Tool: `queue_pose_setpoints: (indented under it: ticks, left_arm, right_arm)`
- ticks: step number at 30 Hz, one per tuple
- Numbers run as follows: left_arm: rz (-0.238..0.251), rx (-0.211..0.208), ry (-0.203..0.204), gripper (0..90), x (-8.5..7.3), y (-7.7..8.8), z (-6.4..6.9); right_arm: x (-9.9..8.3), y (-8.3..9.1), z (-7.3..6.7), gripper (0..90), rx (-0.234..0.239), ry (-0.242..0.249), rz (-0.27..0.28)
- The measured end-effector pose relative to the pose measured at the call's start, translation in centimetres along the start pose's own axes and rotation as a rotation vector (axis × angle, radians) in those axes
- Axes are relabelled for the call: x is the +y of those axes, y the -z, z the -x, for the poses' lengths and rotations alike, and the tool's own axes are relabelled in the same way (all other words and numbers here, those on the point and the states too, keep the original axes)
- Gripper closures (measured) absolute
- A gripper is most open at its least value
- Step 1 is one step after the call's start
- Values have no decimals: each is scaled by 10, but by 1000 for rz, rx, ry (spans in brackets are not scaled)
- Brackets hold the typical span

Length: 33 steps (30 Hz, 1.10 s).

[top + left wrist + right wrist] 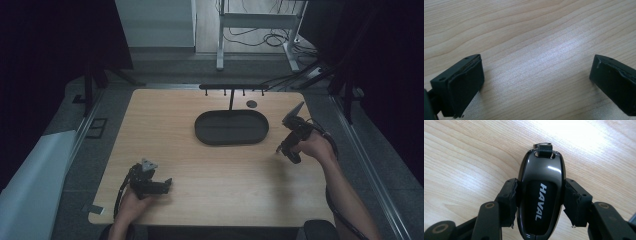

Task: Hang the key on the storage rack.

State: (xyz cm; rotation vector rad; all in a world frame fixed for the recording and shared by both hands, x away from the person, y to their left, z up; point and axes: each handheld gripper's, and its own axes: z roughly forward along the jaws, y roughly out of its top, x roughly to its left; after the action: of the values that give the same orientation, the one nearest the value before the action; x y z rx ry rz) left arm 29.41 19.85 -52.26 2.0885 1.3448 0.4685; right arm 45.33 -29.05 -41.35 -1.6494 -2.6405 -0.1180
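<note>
Glossy black, the key fob (pixel 541 195) marked HAVAL sat clamped at its sides between the pads of the right gripper (pixel 540 202), above the wooden table (pixel 210 170) right of the dark oval tray (pixel 231 127). The left gripper (pixel 536 82) rested near the table's front edge, jaws spread with nothing between them.

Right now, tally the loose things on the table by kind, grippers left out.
Car key fob, clamped in the right gripper: 1
Black oval tray: 1
Black hook rack on its stand: 1
Small dark disc: 1
Total: 4
</note>
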Motion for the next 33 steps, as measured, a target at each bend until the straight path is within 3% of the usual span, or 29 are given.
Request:
queue_pose_setpoints:
  ticks: [11, 18, 33]
  left_arm:
    - [1, 0, 0, 0, 0, 0, 0]
    - [3, 0, 2, 0, 0, 0, 0]
    - [0, -1, -1, 0, 0, 0, 0]
  right_arm:
    - [9, 28, -2, 485, 5, 21, 2]
    - [19, 52, -9, 485, 2, 47, 10]
    - [39, 85, -23, 485, 8, 78, 20]
